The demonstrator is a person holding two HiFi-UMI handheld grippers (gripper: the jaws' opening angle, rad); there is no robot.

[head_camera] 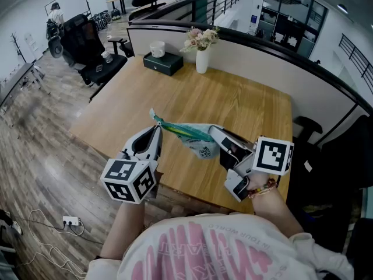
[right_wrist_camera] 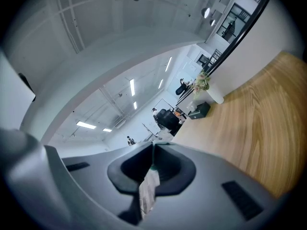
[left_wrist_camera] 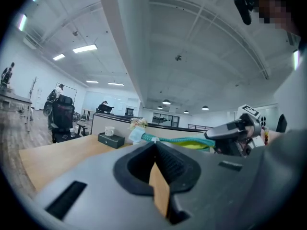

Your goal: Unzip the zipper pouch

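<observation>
1. From the head view, the pouch is held over the near part of the table. It is stretched between the left gripper and the right gripper.
2. Only that view shows the whole span. The teal zipper runs along the pouch's top from one gripper to the other, and a short end pokes out past the left jaws.
3. The left gripper view adds what the top view can't. The left jaws are closed together at their tips, right on the zipper line. Whether they pinch the pull or only the tape, I can't quite tell.
4. That same view looks along the zipper to the right gripper at the other end, with its tip closed on the pouch.
5. The right gripper view settles that hold. The jaws are closed with a pale strip of the pouch squeezed between them and a speck of teal at the top. It shows none of the left gripper, only bare table beyond.
6. At the table's far edge stand a vase of flowers and a dark box with a cup on it. All of these are well apart from the pouch.
</observation>
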